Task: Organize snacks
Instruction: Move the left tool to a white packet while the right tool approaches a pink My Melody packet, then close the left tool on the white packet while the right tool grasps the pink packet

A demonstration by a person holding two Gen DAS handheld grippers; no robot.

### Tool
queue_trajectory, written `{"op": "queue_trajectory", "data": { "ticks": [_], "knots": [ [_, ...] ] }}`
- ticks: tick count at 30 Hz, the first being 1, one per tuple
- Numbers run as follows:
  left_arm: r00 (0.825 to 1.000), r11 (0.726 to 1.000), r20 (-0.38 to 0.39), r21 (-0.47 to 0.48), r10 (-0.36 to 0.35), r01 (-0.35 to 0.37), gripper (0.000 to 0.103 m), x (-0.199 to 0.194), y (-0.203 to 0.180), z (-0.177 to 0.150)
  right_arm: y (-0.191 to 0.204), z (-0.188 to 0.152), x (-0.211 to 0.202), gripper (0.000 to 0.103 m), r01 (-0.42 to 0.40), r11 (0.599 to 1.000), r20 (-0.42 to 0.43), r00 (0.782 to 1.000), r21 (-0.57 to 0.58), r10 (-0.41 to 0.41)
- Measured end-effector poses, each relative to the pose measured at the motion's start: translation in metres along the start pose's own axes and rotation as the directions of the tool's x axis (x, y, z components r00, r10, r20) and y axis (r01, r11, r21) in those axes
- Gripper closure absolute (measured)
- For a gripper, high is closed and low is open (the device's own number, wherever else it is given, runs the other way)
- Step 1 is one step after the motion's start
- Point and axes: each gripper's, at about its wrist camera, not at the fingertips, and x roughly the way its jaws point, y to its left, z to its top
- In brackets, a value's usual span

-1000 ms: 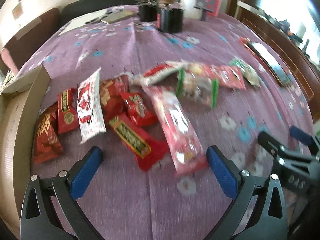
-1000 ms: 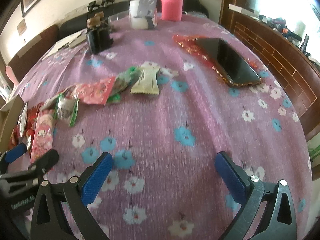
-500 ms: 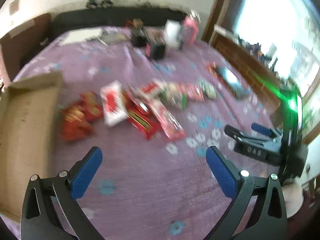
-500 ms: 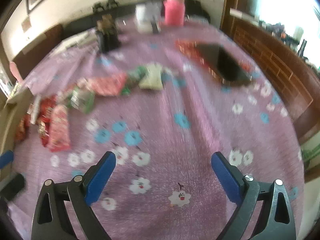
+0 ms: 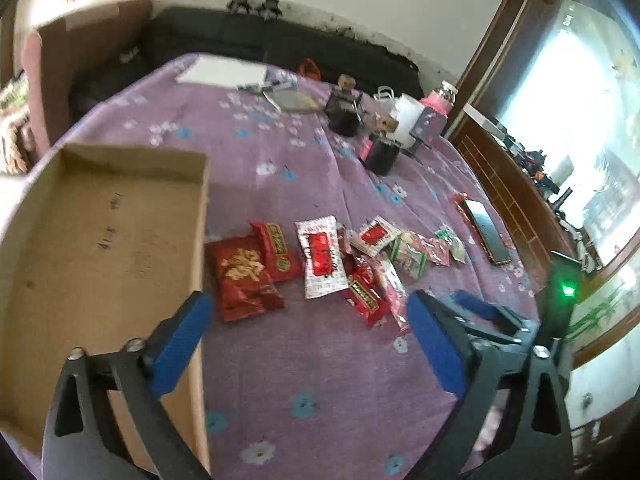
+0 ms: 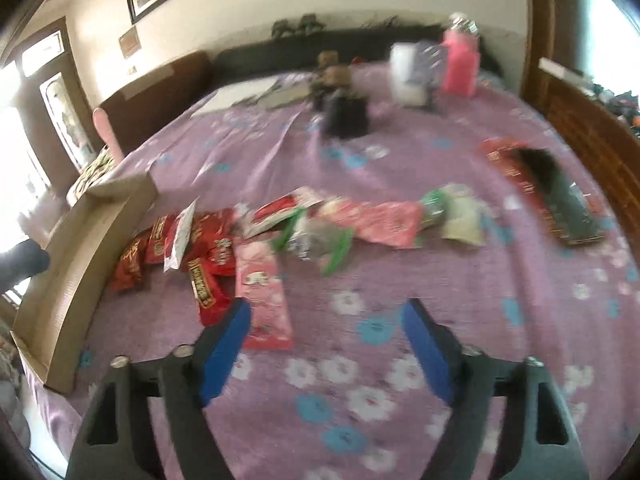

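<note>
Left gripper (image 5: 306, 344) and right gripper (image 6: 326, 346) both hang over the purple cloth (image 5: 320, 380) with jaws closing and nothing between them. Beyond them the snacks (image 5: 320, 264) lie in a loose row on the desk, the red packs just beside the cardboard box (image 5: 100, 240). Farther back: phone (image 5: 486, 230), dark jars (image 5: 344, 114), pink bottle (image 6: 460, 66).

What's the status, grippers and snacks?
Left gripper and right gripper closing, empty. Snack packets loose on tablecloth; cardboard box empty. Nothing blocking.
</note>
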Motion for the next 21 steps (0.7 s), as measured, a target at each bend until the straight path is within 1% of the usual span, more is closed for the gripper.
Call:
{"op": "queue_trajectory", "data": {
  "ticks": [3, 5, 7, 9, 10, 11, 12, 13, 15, 17, 21],
  "knots": [
    [0.999, 1.000, -0.030, -0.015, -0.018, 0.017, 0.010, 0.016, 0.000, 0.005, 0.005, 0.003, 0.018, 0.036, -0.065, 0.997, -0.024, 0.998, 0.031, 0.065],
    [0.999, 1.000, -0.038, -0.011, -0.020, 0.020, 0.010, 0.027, -0.003, 0.009, 0.007, 0.005, 0.024, 0.036, -0.090, 0.995, -0.020, 0.996, 0.036, 0.091],
    [0.998, 1.000, -0.050, -0.005, -0.027, 0.027, 0.013, 0.036, -0.006, 0.012, 0.009, 0.005, 0.031, 0.037, -0.110, 0.994, -0.030, 0.993, 0.028, 0.110],
    [0.996, 0.999, -0.079, -0.004, -0.042, 0.042, 0.022, 0.049, -0.009, 0.016, 0.011, 0.003, 0.034, 0.049, -0.125, 0.992, -0.040, 0.991, 0.020, 0.126],
    [0.995, 0.999, -0.091, -0.006, -0.046, 0.045, 0.024, 0.055, -0.010, 0.017, 0.012, 0.003, 0.035, 0.054, -0.120, 0.993, -0.037, 0.992, 0.013, 0.121],
    [0.993, 0.999, -0.107, -0.009, -0.048, 0.047, 0.030, 0.063, -0.011, 0.018, 0.012, 0.003, 0.033, 0.068, -0.118, 0.993, -0.029, 0.993, 0.009, 0.118],
    [0.991, 0.999, -0.123, -0.009, -0.046, 0.045, 0.035, 0.070, -0.012, 0.020, 0.011, 0.002, 0.033, 0.070, -0.133, 0.991, -0.031, 0.991, 0.017, 0.133],
    [0.990, 0.999, -0.137, -0.005, -0.042, 0.042, 0.035, 0.076, -0.013, 0.020, 0.009, 0.000, 0.033, 0.071, -0.144, 0.989, -0.029, 0.989, 0.032, 0.145],
    [0.990, 1.000, -0.138, 0.011, -0.019, 0.020, 0.035, 0.085, -0.017, 0.021, 0.004, -0.001, 0.032, 0.072, -0.153, 0.987, -0.024, 0.988, 0.057, 0.155],
    [0.990, 0.999, -0.137, 0.030, 0.017, -0.013, 0.035, 0.093, -0.019, 0.021, 0.001, -0.001, 0.031, 0.072, -0.144, 0.987, -0.022, 0.989, 0.065, 0.146],
    [0.988, 0.996, -0.146, 0.078, 0.058, -0.047, 0.035, 0.108, -0.026, 0.019, -0.002, -0.001, 0.030, 0.072, -0.150, 0.985, -0.022, 0.988, 0.079, 0.152]
  ]
}}
